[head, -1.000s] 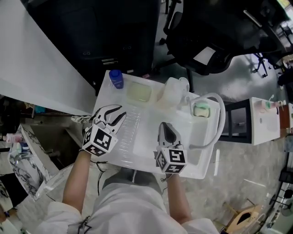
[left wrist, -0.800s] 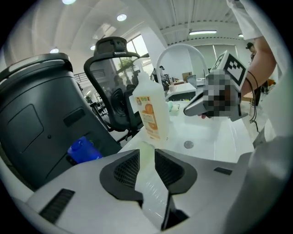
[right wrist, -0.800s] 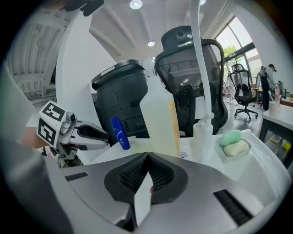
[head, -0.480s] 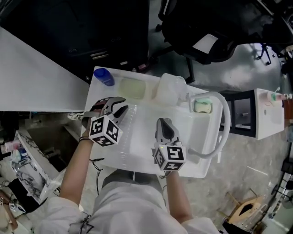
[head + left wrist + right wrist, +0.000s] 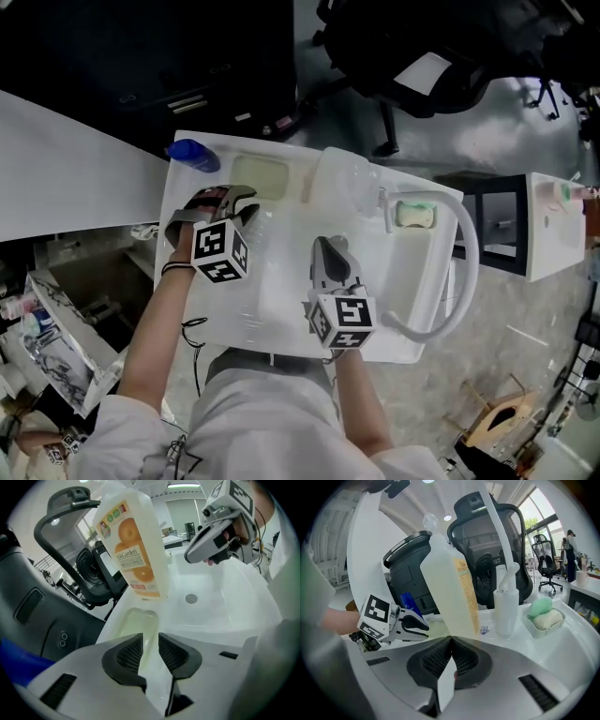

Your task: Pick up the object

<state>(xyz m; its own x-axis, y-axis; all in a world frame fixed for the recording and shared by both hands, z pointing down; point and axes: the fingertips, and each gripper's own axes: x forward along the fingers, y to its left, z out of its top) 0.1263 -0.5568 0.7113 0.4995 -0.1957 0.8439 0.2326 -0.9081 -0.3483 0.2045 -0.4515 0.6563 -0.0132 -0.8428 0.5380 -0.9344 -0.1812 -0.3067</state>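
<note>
Left gripper [image 5: 150, 641]: released, jaws a narrow gap apart, nothing between the pads. Hovering over the left rear of the sink [image 5: 281, 337], aimed at a pale yellow-green tray [image 5: 136, 624] sunk in the back ledge; tray visible through the gap, untouched. Right gripper [image 5: 451, 644]: clenched, pads pressed together, empty. Held above the basin [image 5: 220, 606], near its middle, tips toward the back ledge. Grippers side by side in head view, apart from each other. Task object, a translucent jug [image 5: 349, 183] with orange-fruit label: upright on the back ledge, just right of the tray, ahead of the right gripper, touched by neither. Drain [image 5: 191, 599] in the basin floor, in front of the jug. Right of the jug: upright white faucet base [image 5: 505, 607], with a white hose [image 5: 469, 272] arcing out past the sink's right edge and back to its front. Further right: soap dish [image 5: 536, 626] on the ledge, holding one green bar and one cream bar, touching. Blue-capped bottle [image 5: 191, 155] at the ledge's far left corner, near the tray; upright or tilted, cannot tell. Behind the sink: black office chair [image 5: 490, 545]. Left of the sink: slanted white panel [image 5: 66, 178]. Bottom of head view: person's left forearm [image 5: 159, 328] with dark band at the wrist, white clothing below.
</note>
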